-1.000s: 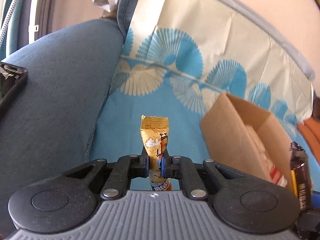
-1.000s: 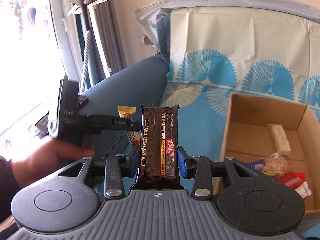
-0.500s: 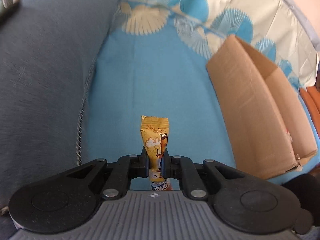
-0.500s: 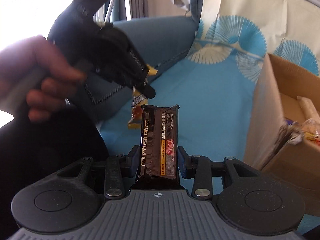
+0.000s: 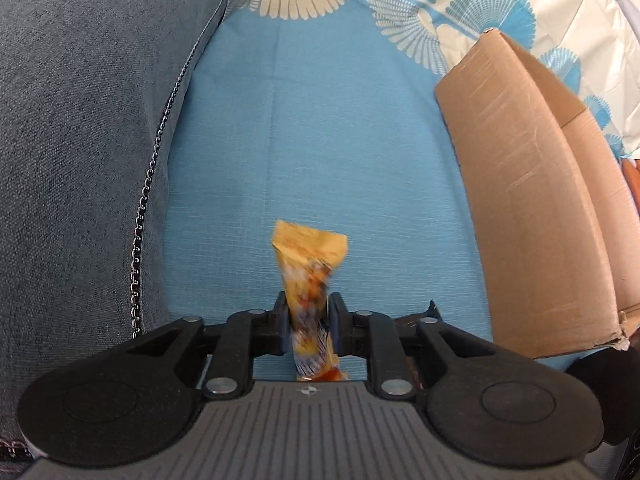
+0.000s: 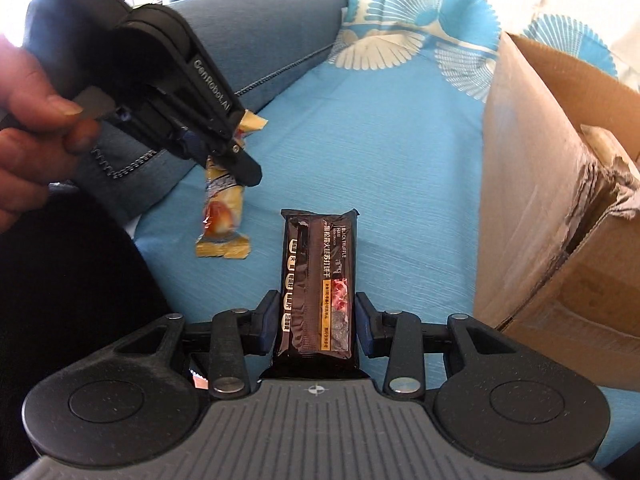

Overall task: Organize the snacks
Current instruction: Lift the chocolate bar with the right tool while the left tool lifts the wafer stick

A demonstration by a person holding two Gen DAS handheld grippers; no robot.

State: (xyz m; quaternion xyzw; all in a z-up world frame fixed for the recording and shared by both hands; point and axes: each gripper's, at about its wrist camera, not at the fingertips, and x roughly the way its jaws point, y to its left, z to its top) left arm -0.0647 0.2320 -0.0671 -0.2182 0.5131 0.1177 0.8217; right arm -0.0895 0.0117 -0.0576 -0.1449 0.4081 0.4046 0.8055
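My left gripper [image 5: 307, 312] stands around a yellow snack packet [image 5: 310, 264], which looks blurred and tilted between slightly parted fingers. In the right wrist view the same packet [image 6: 222, 208] hangs below the left gripper [image 6: 236, 156], its lower end at the blue sheet. My right gripper [image 6: 316, 324] holds a black cracker pack [image 6: 318, 280] between its fingers; small gaps show at both pads. A cardboard box [image 5: 532, 200] stands to the right, also in the right wrist view [image 6: 560, 184].
A blue patterned sheet [image 5: 320, 120] covers the sofa seat. The grey-blue sofa arm [image 5: 80, 120] rises on the left. The person's hand [image 6: 36, 120] grips the left tool. The box's torn flap [image 6: 600, 184] faces me.
Both grippers have dropped toward the blue sheet beside the box. The yellow packet has shifted and blurred in the left fingers, which have parted a little. The right fingers have also widened around the black pack.
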